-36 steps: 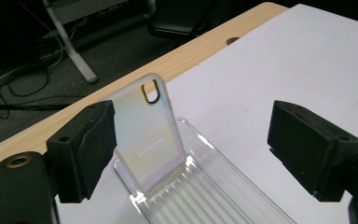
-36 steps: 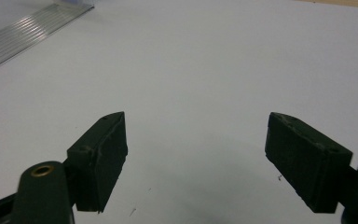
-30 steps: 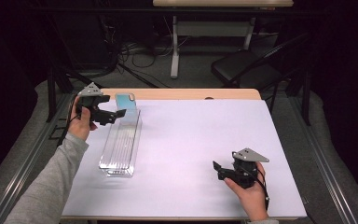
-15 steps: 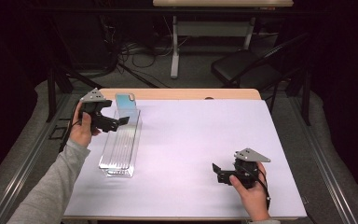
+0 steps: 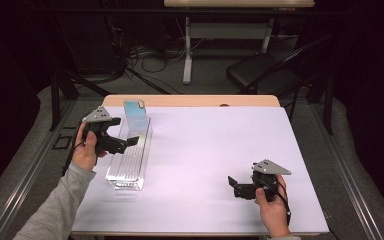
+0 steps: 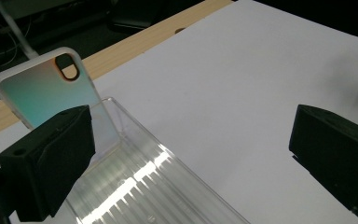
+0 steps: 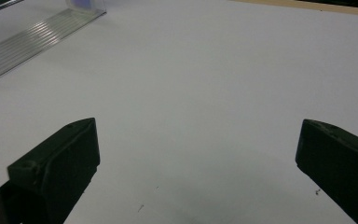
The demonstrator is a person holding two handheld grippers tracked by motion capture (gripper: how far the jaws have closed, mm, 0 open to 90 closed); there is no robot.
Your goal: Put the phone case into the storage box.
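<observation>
A phone case (image 5: 134, 114) with a teal-to-peach back stands upright in the far end of a clear ribbed rack (image 5: 128, 165) at the table's left. My left gripper (image 5: 128, 142) hovers over the rack just short of the case, jaws wide. They have just been opening, and nothing is between them. In the left gripper view the case (image 6: 44, 91) rises behind the left jaw, with the rack (image 6: 158, 186) below. My right gripper (image 5: 234, 185) rests low at the front right. It is open, its jaws have just been opening, and white table shows between them (image 7: 196, 172).
A white sheet (image 5: 215, 140) covers the table, with a wooden strip (image 5: 195, 100) showing at the far edge. The rack's end (image 7: 23, 39) lies at the upper left of the right gripper view. A black chair (image 5: 265, 75) and cables sit on the floor beyond.
My left gripper has drawn back from the phone case toward the person, along the rack. The case stays standing in the rack. The right gripper has kept still.
</observation>
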